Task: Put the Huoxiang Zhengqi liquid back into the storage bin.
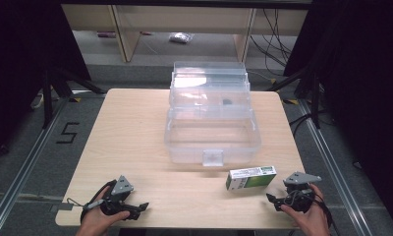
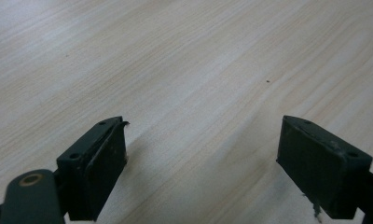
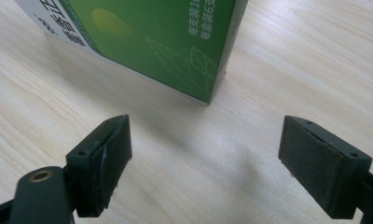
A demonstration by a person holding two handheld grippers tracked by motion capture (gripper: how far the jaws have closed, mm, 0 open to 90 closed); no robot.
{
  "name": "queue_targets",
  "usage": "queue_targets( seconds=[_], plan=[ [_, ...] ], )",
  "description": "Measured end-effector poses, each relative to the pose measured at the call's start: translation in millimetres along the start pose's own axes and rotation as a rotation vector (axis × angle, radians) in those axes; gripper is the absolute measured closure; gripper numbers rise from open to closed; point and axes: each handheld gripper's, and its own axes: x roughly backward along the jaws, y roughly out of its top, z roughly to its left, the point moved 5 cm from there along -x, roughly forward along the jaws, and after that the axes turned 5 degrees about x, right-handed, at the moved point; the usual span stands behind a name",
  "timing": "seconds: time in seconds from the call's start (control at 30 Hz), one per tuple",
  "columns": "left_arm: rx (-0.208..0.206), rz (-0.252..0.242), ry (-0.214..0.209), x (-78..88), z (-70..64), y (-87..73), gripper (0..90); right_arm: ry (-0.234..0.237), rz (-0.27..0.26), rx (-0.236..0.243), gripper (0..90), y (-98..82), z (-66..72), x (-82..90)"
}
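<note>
Reaching for the green carton [image 1: 251,178] looks like the step in hand: the right gripper [image 1: 283,197] sits just at the carton's 4 o'clock, its fingers [image 3: 103,165] spread wide and empty, the carton's corner [image 3: 175,51] close ahead between them. Next, I judge, it must slide forward and straddle the carton before squeezing, probably to carry it to the open clear box [image 1: 211,123] at 11 o'clock. The left gripper [image 1: 139,208] rests on the worktop [image 1: 135,142], fingers [image 2: 98,168] released. Chinese print on the carton is too cropped to read; "5" [image 1: 67,132] marks the floor.
</note>
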Motion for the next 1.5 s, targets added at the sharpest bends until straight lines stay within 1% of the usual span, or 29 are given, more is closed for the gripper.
queue_targets(
  seconds=[0.07,0.13,0.17,0.27,0.3,0.37,0.4,0.47,0.5,0.53,0.57,0.6,0.63,0.7,0.73,0.77,0.87,0.9,0.93,0.97,1.0,1.03,1.1,1.13,1.2,1.23,1.3,1.4,1.5],
  plan=[
    [0.008,-0.004,0.011,-1.2,0.3,0.1,15.0,-0.001,0.014,0.046,18.9,1.2,-2.5,2.1],
    [0.008,-0.004,0.011,-1.1,0.2,0.2,15.0,-0.003,0.012,0.026,19.1,1.4,-0.3,2.5],
    [0.009,-0.009,0.009,-1.2,0.0,0.3,15.0,-0.005,0.024,0.028,19.1,2.6,-0.2,4.6],
    [0.009,-0.005,0.01,-1.2,0.2,0.2,15.0,-0.008,0.026,0.072,19.2,6.7,-1.3,7.3],
    [0.009,-0.006,0.006,-0.9,-0.4,0.2,15.1,-0.002,0.032,0.068,19.2,7.2,0.0,8.0],
    [0.007,-0.009,0.008,-1.2,-0.1,0.3,15.0,-0.01,0.024,0.11,19.3,9.7,-1.3,8.6],
    [0.007,-0.001,0.009,-0.8,0.1,0.2,15.1,-0.011,0.022,0.117,19.3,11.2,-1.2,9.0],
    [0.007,-0.003,0.011,-1.1,0.3,0.1,15.1,-0.01,0.028,0.114,19.4,13.1,-0.4,11.6],
    [0.008,-0.003,0.01,-1.2,0.3,0.1,15.0,-0.01,0.027,0.091,19.3,13.3,1.9,12.2],
    [0.008,-0.003,0.01,-1.2,0.3,0.1,15.0,-0.01,0.027,0.091,19.3,13.3,1.9,12.2],
    [0.011,-0.008,0.005,-1.1,-0.6,0.3,15.1,-0.006,0.037,0.13,19.5,14.9,0.2,14.6],
    [0.011,-0.008,0.005,-1.1,-0.6,0.3,15.0,-0.006,0.037,0.13,19.5,14.9,0.2,14.6],
    [0.011,-0.01,0.005,-1.3,-0.8,0.3,15.0,-0.012,0.035,0.108,19.5,15.4,1.9,15.4],
    [0.012,-0.008,0.006,-1.1,-0.7,0.2,15.0,-0.012,0.046,0.12,19.6,18.3,2.7,18.4],
    [0.011,-0.008,0.006,-1.0,-0.6,0.3,15.0,-0.009,0.044,0.147,19.6,20.1,1.3,18.9],
    [0.007,-0.001,0.009,-0.8,0.1,0.2,15.0,-0.003,0.053,0.11,19.6,20.8,5.0,20.4],
    [0.008,-0.003,0.007,-1.0,-0.2,0.0,15.0,-0.004,0.048,0.149,19.6,24.7,3.8,21.1],
    [0.01,-0.006,0.008,-1.3,-0.3,0.1,15.0,-0.003,0.052,0.133,19.6,25.1,5.0,21.9],
    [0.011,-0.007,0.005,-1.1,-0.6,0.1,15.0,-0.002,0.053,0.156,19.6,26.8,3.6,22.9],
    [0.011,-0.007,0.005,-1.1,-0.6,0.1,15.0,-0.002,0.053,0.156,19.6,26.8,3.6,22.9],
    [0.011,-0.009,0.005,-1.1,-0.7,0.2,15.0,0.002,0.072,0.126,19.6,29.3,6.1,26.7],
    [0.013,-0.009,0.004,-1.1,-0.7,0.2,15.1,-0.006,0.057,0.17,19.6,31.5,2.5,27.1],
    [0.012,-0.008,0.004,-1.1,-0.7,0.1,15.0,0.0,0.064,0.158,19.6,33.2,3.8,28.9],
    [0.011,-0.009,0.005,-1.3,-0.8,0.1,15.0,-0.002,0.059,0.173,19.6,35.0,3.1,29.7],
    [0.017,-0.009,0.003,-1.7,-1.2,0.0,15.1,0.006,0.063,0.179,19.6,38.7,3.3,32.1],
    [0.018,-0.009,0.003,-1.8,-1.3,0.0,15.1,0.004,0.061,0.162,19.6,39.6,5.2,32.7],
    [0.012,-0.009,0.004,-1.3,-0.8,0.2,15.0,-0.004,0.065,0.207,19.6,47.9,1.5,36.1],
    [0.009,-0.005,0.004,-1.0,-0.5,0.1,15.1,-0.003,0.075,0.205,19.7,51.2,3.2,37.6],
    [0.011,-0.006,0.006,-0.9,-0.3,0.3,15.0,0.001,0.085,0.257,19.6,61.1,2.7,41.2]
  ],
)
